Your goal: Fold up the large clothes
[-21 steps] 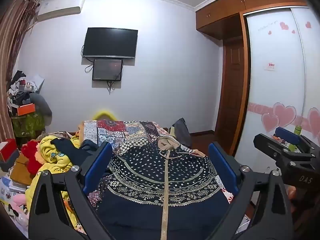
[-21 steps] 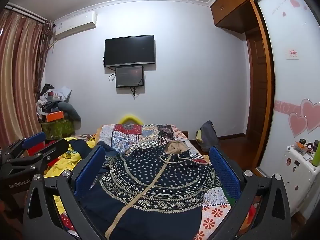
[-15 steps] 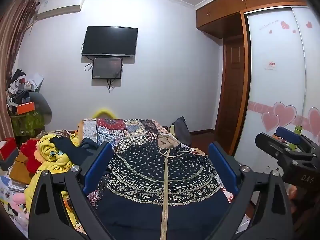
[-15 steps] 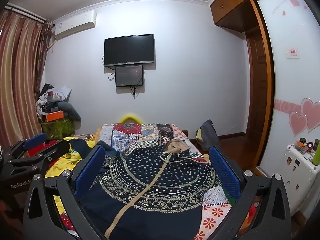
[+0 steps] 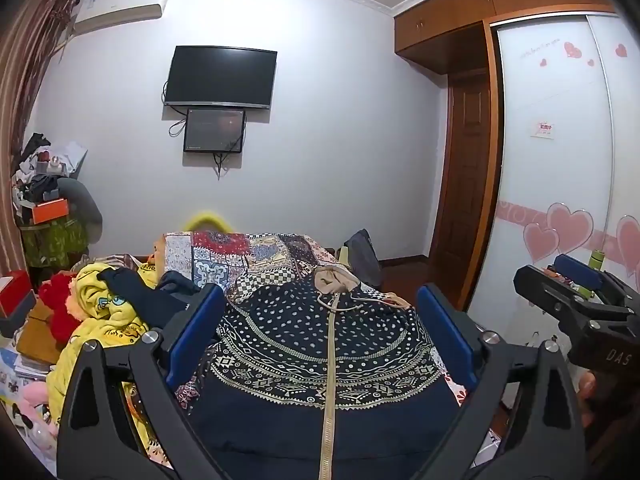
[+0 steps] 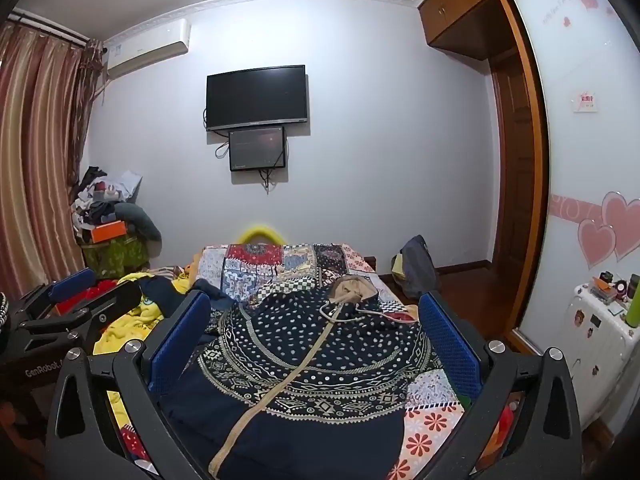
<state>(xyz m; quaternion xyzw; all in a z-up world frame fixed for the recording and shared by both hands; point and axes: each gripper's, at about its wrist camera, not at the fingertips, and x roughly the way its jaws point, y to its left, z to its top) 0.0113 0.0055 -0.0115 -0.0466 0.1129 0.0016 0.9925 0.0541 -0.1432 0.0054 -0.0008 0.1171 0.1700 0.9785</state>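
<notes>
Navy patterned hoodie (image 5: pixel 320 344) ahead of both spread, empty tongs (image 5: pixel 320 336) (image 6: pixel 316 332); soft, floppy, probably best pinched at hem corners.

Navy patterned hooded jacket (image 5: pixel 320 344) lies flat, zipped, on patchwork bedspread (image 5: pixel 248 252).

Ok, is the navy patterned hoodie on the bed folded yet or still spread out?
Spread out. The hoodie lies flat, front up on the patchwork bedspread, its tan zipper running the full length, with the hood at the far end.
</notes>
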